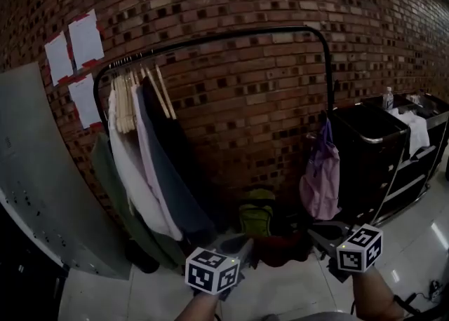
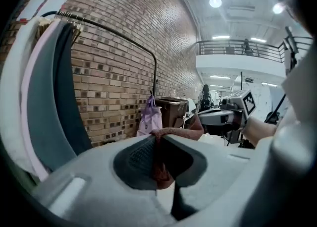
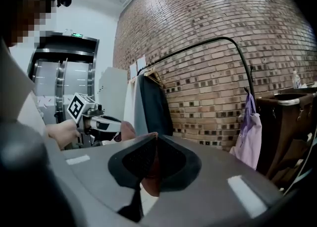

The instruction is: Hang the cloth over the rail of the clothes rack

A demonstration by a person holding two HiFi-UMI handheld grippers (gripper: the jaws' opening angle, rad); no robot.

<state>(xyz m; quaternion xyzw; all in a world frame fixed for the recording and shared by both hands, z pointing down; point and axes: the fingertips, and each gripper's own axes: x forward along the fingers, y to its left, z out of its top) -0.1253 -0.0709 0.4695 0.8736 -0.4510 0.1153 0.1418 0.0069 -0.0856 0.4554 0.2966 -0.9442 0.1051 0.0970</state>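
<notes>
Reddish cloth point(image 2: 181, 133) clamped by left gripper point(image 2: 157, 146), also pinched by right gripper point(image 3: 151, 146), held at 6 o'clock below rail point(image 1: 231, 35), garments point(image 1: 151, 172) hung at 9 o'clock

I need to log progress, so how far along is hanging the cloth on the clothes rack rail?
Done: the reddish cloth is picked up, with the left gripper and the right gripper each shut on an edge. In hand: it spans between them, held low, well below the rail. Left: lifting it and draping it over that rail, whose right stretch is bare.
</notes>
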